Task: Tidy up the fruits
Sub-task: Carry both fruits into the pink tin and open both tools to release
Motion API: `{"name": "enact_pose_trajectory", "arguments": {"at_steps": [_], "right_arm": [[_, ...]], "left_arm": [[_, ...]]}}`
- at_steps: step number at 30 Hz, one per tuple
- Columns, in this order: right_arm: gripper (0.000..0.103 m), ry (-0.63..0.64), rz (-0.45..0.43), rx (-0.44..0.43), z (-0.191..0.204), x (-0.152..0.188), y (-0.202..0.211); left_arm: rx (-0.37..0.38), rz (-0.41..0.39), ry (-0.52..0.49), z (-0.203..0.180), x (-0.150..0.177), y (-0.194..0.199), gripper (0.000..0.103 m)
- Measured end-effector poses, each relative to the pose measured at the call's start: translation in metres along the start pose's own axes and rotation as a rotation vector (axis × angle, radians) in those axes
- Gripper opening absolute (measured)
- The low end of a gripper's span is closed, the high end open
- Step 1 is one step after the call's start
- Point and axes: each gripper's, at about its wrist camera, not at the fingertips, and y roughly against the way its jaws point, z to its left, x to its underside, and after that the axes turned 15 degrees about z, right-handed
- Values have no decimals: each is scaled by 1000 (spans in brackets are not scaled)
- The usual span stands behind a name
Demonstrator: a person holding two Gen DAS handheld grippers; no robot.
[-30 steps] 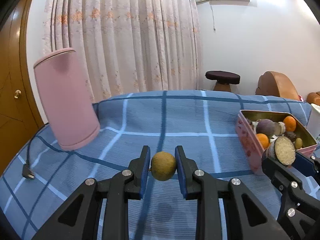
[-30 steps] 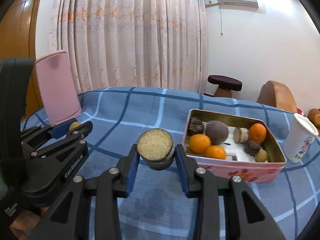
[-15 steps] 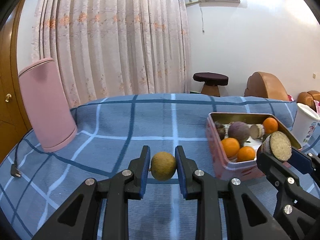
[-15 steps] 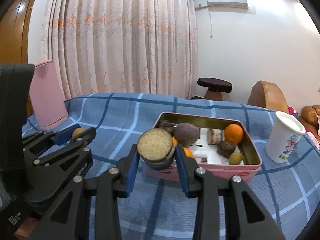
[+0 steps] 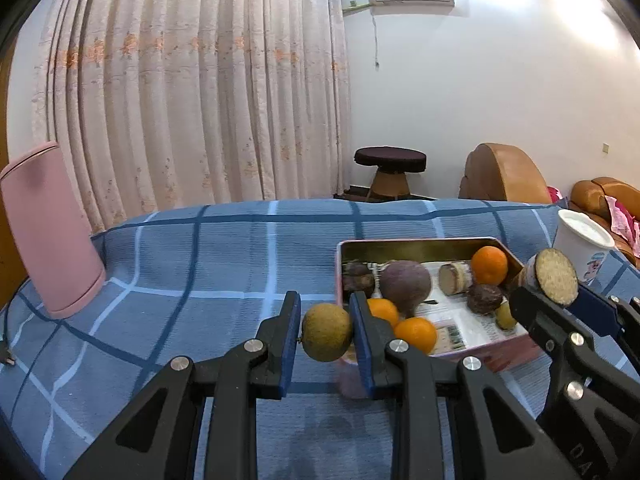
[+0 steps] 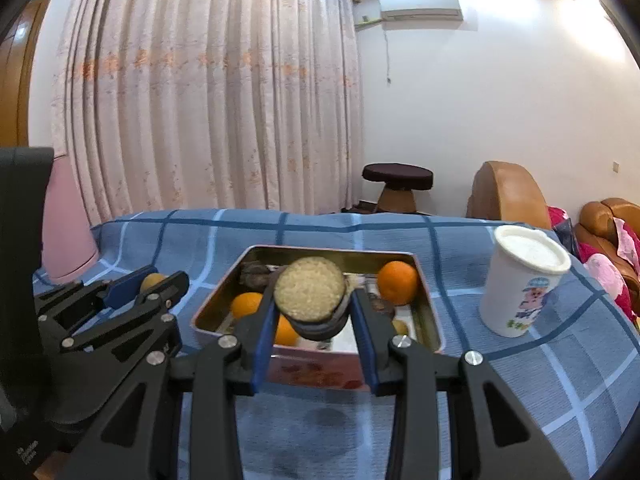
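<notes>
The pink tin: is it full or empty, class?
Partly full: the pink tin holds oranges and darker fruit, with bare lining visible.

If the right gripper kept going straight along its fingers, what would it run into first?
The right gripper, shut on the cut sugarcane piece, points at the pink tin of fruit. It looks raised above the near wall, so probably the oranges inside come first; depth is unclear.

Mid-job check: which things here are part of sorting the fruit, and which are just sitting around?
Job: round brownish fruit in left tongs; cut sugarcane piece in right tongs; pink tin; oranges inside.

Lying about: white cup; pink cylinder; black cable.
</notes>
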Motion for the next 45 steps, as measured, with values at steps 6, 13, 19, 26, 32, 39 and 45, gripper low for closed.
{"name": "enact_pose_trajectory", "arguments": {"at_steps": [6, 13, 19, 26, 32, 39, 45], "right_arm": [[39, -12, -23, 48, -18, -5, 1], [39, -53, -25, 86, -41, -11, -5], [39, -92, -23, 120, -61, -16, -9], [39, -96, -38, 176, -67, -22, -15], [39, -82, -41, 189, -60, -29, -25], [39, -115, -21, 151, -62, -34, -32], [39, -133, -23, 145, -57, -50, -45]], "left_arm": [[24, 7, -17, -18, -8, -7, 27], [95, 28, -16, -37, -21, -16, 27], [114, 22, -39, -55, -32, -23, 27], [124, 29, -39, -59, -37, -32, 27], [138, 36, -26, -57, -42, -37, 27], [140, 44, -20, -52, -47, -42, 27], [146, 57, -8, -49, -57, -49, 27]]}}
